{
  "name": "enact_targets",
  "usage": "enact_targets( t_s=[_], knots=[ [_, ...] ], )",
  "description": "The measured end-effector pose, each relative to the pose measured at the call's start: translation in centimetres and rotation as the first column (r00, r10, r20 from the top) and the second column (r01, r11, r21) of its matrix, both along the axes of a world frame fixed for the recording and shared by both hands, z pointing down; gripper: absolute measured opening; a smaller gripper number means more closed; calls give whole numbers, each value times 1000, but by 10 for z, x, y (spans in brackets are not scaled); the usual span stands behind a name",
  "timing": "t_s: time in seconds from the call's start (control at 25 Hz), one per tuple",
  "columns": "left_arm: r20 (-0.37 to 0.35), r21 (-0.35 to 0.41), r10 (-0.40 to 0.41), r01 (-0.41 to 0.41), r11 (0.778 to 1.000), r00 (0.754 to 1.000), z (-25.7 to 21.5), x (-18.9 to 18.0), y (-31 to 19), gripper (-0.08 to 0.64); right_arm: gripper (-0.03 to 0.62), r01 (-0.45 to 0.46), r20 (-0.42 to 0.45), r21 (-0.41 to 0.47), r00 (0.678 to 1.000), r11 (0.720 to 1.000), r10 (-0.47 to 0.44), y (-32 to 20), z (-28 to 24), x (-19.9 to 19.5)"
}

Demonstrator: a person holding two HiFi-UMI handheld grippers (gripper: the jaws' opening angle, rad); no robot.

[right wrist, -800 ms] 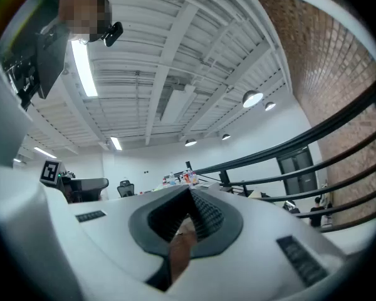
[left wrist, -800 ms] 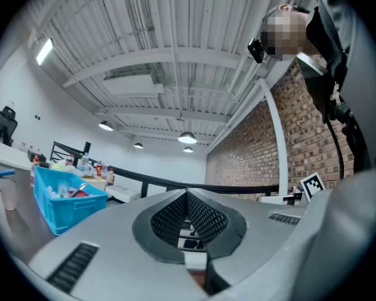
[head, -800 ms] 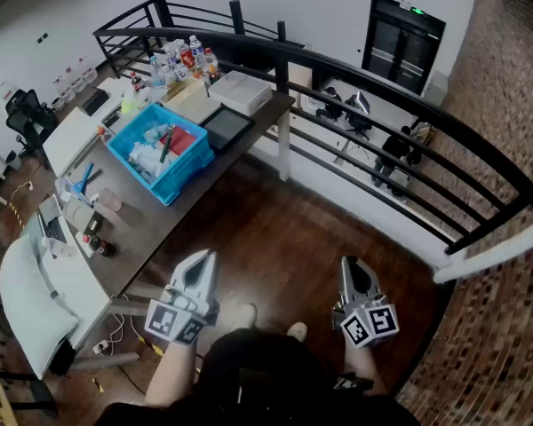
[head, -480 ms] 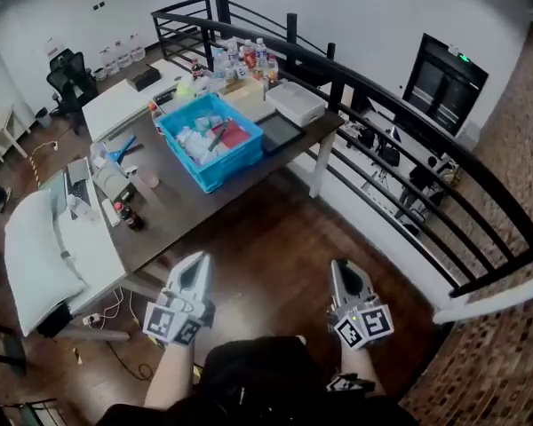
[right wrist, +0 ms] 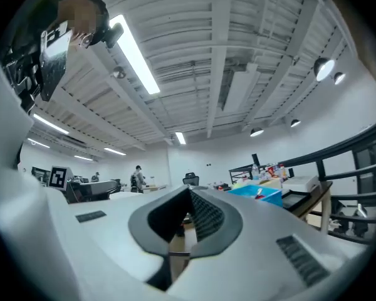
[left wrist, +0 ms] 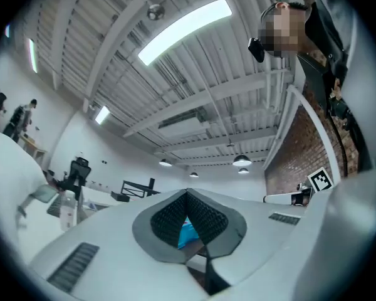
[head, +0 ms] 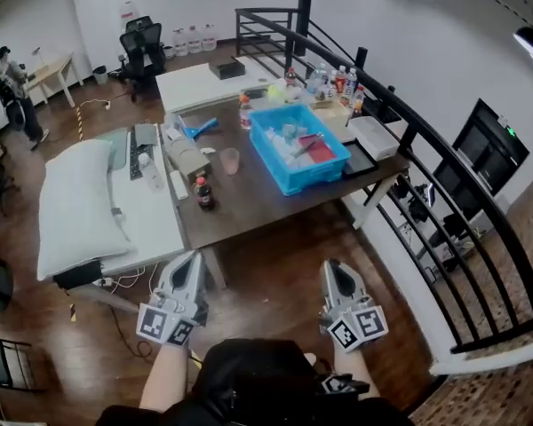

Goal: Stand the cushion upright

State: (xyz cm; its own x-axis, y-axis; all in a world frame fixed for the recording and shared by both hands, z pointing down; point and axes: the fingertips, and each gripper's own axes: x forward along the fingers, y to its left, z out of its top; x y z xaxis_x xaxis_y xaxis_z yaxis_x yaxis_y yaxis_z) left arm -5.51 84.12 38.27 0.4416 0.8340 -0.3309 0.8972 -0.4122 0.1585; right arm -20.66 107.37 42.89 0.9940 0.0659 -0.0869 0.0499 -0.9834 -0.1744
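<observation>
The cushion [head: 75, 207] is a large white pillow lying flat on the white table [head: 155, 224] at the left of the head view. Both grippers are held low in front of the person's body, over the wooden floor and short of the tables. My left gripper [head: 190, 261] is shut with nothing in it, and its tips point toward the near corner of the white table. My right gripper [head: 331, 268] is also shut and empty, pointing toward the dark table [head: 249, 202]. In the gripper views the left gripper [left wrist: 188, 194] and the right gripper [right wrist: 189, 192] show closed jaws with nothing between them.
The dark table carries a blue bin [head: 299, 147], a pink cup [head: 230, 160], a cola bottle [head: 204, 193] and several bottles at the back. A black railing [head: 444, 180] runs along the right. An office chair [head: 142, 47] and a person [head: 13, 87] are far behind.
The head view has swung left: tables and blue bin have shifted right in the frame and the whole cushion has come into view. Both grippers stay shut and low.
</observation>
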Motion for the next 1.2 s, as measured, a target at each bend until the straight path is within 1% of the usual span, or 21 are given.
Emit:
enact_targets(
  t_s=[0.08,0.16,0.24,0.32,0.4,0.56,0.72,0.84,0.92,1.0,1.12,1.2],
  knots=[
    [4,-10,-91,91,996,996,4,15,-53,0,5,77,1,-2,997,997,-77,-37,2,32],
    [3,-5,-175,175,985,985,8,26,-105,0,5,155,-2,7,988,988,-155,-75,3,64],
    [-2,3,-255,255,967,967,13,31,-156,0,5,228,-5,15,974,974,-228,-114,7,93],
    [-2,8,-340,340,940,940,19,32,-209,0,5,300,-7,14,954,954,-300,-154,15,118],
    [1,13,-434,434,901,901,25,29,-263,0,5,390,-6,20,921,920,-390,-203,19,142],
    [-2,18,-601,601,799,800,30,12,-357,0,5,560,12,26,828,828,-560,-294,22,177],
    [-8,15,-723,723,691,691,32,-3,-426,0,5,685,37,0,728,728,-685,-363,23,205],
    [15,-4,-789,789,615,615,37,-10,-467,0,5,748,56,0,663,664,-747,-407,24,226],
    [32,-6,-818,818,575,575,43,-12,-489,0,5,781,65,9,623,625,-779,-433,28,242],
    [38,4,-841,841,541,540,49,-7,-509,0,5,809,67,13,585,587,-808,-460,32,260],
    [33,8,-871,871,491,491,50,13,-539,0,5,846,59,14,531,533,-845,-500,36,298],
    [27,13,-885,885,465,464,47,33,-561,0,5,861,50,18,506,508,-861,-526,40,330]
  ],
)
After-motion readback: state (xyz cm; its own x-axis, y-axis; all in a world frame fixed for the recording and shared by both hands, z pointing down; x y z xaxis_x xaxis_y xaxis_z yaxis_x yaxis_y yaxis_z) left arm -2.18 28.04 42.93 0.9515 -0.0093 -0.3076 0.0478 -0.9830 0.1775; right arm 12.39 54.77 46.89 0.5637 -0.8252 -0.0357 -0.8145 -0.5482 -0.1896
